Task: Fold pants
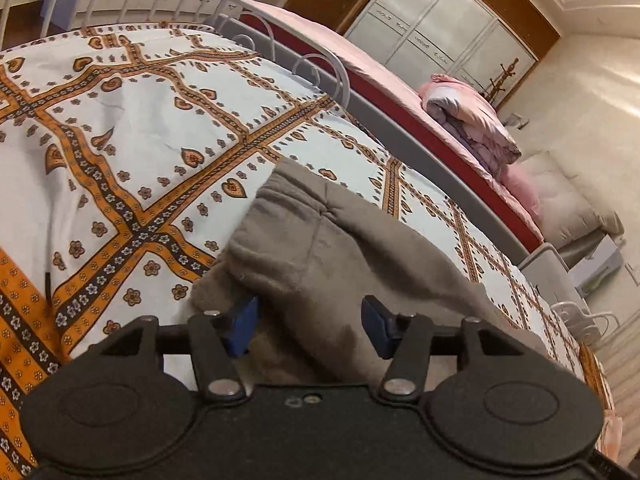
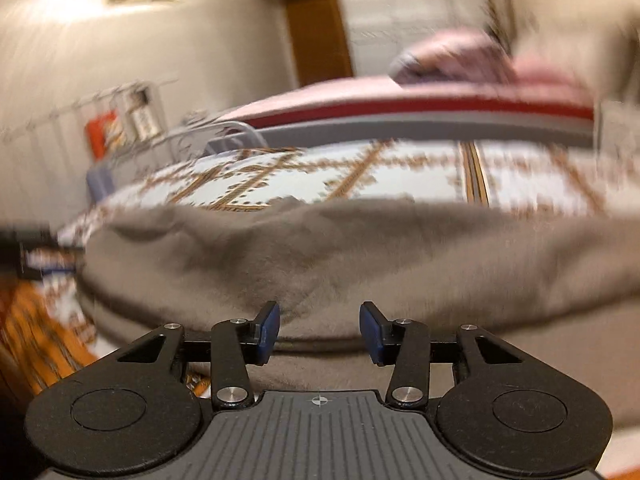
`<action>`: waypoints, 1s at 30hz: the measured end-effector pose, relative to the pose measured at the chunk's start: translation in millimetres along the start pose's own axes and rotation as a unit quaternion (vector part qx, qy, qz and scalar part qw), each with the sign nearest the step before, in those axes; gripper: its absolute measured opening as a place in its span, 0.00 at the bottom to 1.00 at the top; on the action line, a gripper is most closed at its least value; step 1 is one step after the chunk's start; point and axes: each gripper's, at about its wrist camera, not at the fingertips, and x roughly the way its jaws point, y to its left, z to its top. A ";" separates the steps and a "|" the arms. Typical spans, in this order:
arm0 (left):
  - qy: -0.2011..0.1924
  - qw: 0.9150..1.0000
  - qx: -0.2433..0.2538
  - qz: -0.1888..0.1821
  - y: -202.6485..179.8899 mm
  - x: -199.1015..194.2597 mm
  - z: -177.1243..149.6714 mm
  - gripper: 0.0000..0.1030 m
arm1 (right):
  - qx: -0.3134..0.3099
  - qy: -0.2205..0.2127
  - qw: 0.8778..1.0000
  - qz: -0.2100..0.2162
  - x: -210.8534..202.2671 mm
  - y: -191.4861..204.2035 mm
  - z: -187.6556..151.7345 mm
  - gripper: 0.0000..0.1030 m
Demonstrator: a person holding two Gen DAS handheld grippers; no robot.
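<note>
Left wrist view: fuzzy taupe pants (image 1: 320, 248) lie bunched on the patterned bedspread (image 1: 132, 120); both grippers' fingers (image 1: 243, 318) spread, released.

Left gripper (image 1: 310, 328) spread wide, over grey pants (image 1: 320, 248), patterned bedspread (image 1: 120, 140)

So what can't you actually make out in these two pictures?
- Pants: the near part is hidden under the left claw in the left wrist view, so how far they are folded is unclear.
- Pants edge: lost to motion blur in the right wrist view, past the open right claw.
- Red item by the wall: too blurred to identify, right wrist view.
</note>
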 end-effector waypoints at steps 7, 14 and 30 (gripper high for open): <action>0.008 0.998 -0.053 -0.018 10.7 8.9 5.7 0.45 | 0.179 0.049 0.980 0.071 21.8 -47.0 3.2 0.44; 0.005 0.996 -0.085 -0.028 19.9 17.7 10.1 0.42 | 0.267 0.043 0.958 0.099 34.6 -66.1 4.8 0.43; -0.001 0.998 -0.068 -0.019 19.6 7.7 15.6 0.15 | 0.246 0.042 0.965 0.075 21.4 -59.9 8.3 0.65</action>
